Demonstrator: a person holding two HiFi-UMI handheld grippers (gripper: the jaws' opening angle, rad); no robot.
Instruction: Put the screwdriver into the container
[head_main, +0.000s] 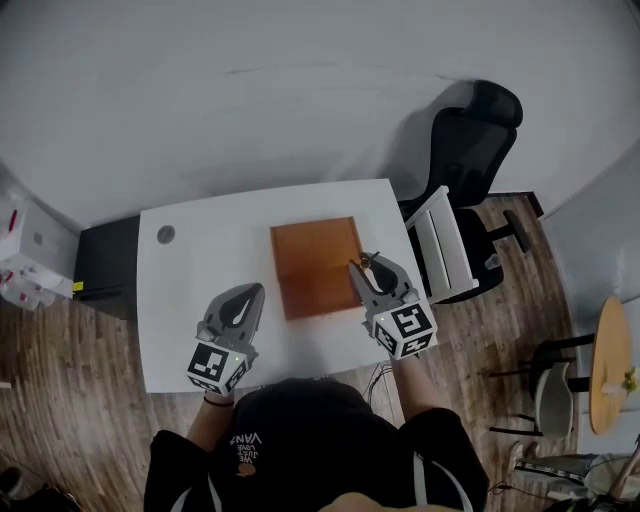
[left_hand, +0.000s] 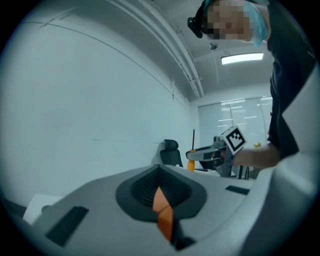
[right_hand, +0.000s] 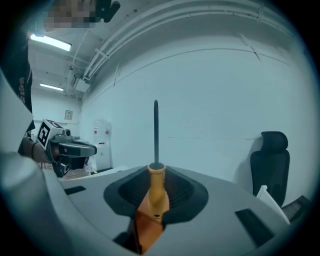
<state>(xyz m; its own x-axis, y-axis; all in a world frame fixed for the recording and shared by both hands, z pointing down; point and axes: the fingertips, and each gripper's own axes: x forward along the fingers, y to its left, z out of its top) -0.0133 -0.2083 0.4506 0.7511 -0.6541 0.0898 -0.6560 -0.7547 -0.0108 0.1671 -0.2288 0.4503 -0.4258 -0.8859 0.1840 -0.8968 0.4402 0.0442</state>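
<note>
The screwdriver (right_hand: 156, 181) has an orange handle and a thin dark shaft that points straight up from my right gripper (right_hand: 153, 202), which is shut on the handle. In the head view this gripper (head_main: 368, 270) hangs at the right edge of the flat brown container (head_main: 312, 262) in the middle of the white table (head_main: 190, 290). My left gripper (head_main: 243, 302) hovers over the table's front left, left of the container; its jaws (left_hand: 161, 202) are shut with nothing in them. From the left gripper view, the right gripper (left_hand: 216, 155) and the screwdriver (left_hand: 191, 163) show off to the right.
A black office chair (head_main: 465, 160) with a white frame (head_main: 440, 245) beside it stands right of the table. A round hole (head_main: 166, 234) sits in the table's back left corner. A black cabinet (head_main: 105, 265) is left of the table. A wall runs behind.
</note>
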